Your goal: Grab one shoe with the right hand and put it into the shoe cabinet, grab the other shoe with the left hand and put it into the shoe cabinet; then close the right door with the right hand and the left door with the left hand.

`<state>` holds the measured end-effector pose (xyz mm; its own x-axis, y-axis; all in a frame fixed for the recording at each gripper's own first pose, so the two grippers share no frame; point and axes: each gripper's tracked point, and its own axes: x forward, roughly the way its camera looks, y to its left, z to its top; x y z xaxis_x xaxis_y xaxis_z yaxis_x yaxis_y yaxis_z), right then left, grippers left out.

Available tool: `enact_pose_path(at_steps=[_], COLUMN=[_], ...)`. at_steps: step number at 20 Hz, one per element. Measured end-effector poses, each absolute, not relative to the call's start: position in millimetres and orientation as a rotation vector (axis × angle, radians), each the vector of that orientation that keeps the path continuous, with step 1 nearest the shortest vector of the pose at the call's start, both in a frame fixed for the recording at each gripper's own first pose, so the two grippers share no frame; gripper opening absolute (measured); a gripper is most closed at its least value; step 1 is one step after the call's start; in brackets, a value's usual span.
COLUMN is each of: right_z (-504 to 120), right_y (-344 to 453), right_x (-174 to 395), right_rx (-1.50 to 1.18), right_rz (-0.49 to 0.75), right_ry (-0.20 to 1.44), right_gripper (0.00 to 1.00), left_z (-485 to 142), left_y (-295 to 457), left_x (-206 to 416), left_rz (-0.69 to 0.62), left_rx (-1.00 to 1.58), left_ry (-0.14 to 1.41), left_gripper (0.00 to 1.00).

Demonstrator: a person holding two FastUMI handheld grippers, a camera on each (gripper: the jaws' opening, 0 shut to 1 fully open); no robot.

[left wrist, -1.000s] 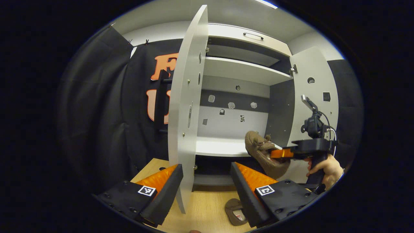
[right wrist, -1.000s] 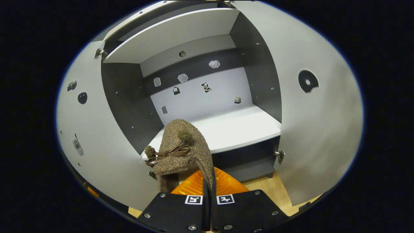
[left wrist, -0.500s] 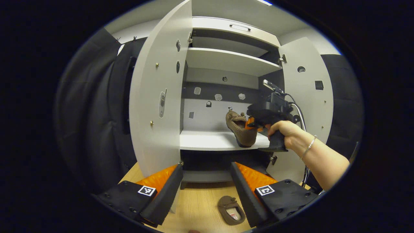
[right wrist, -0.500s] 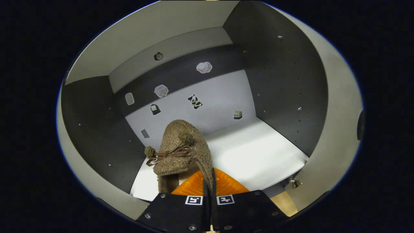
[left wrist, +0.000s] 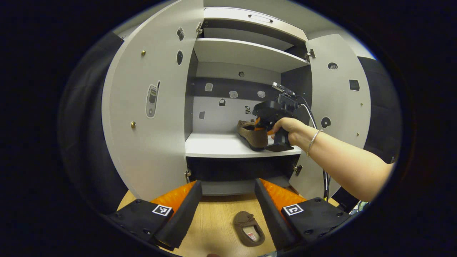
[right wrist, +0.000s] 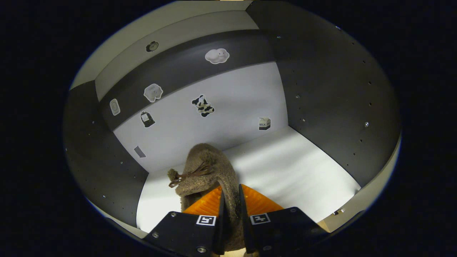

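Brown shoe [right wrist: 209,175], clamped in right claw [right wrist: 231,210], rests on shelf [right wrist: 303,167]; release gently. Left claw [left wrist: 228,203] hangs open, empty.

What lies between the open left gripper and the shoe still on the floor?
Nothing: in the left gripper view, bare wooden floor separates the left gripper from the floor shoe.

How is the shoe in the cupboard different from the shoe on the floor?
The shoe in the cabinet sits on the white shelf, pinched by the right tongs; the shoe on the floor lies on the wooden boards with nothing touching it, between the open left tongs. The shelf shoe shows its side, while the floor shoe shows its opening from above. Both are brown, fuzzy slip-ons.
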<state>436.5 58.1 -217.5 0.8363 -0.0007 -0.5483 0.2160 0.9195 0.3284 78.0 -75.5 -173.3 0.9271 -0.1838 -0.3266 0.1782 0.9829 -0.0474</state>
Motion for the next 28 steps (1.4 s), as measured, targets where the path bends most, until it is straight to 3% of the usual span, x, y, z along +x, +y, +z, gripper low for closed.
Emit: enact_pose_path(at_steps=[2,3,7,10,20,28], right_z=[-214,-213,-187,-162,-107,-93], right_y=[51,51,52,54,44,19], right_x=[434,431,408,381,241,145], right_rx=[0.392,0.388,0.333,0.268,0.236,0.224], right_rz=[-0.129,-0.126,-0.082,-0.055,0.010,0.004], right_ry=[0.562,0.566,0.466,0.378,0.190,0.133], right_gripper=[0.36,0.50,0.80,0.92,0.94,0.93], left_z=[-176,-177,-186,-197,-265,-356], left_y=[-75,-75,-74,-77,-95,-103], left_x=[78,78,79,77,47,55], left_rz=[-0.183,-0.180,-0.171,-0.159,-0.188,-0.192], left_rx=[-0.014,-0.007,-0.006,-0.007,-0.026,0.028], left_ry=[0.341,0.343,0.350,0.350,0.460,0.588], left_gripper=[0.97,0.97,0.97,0.97,0.97,0.97])
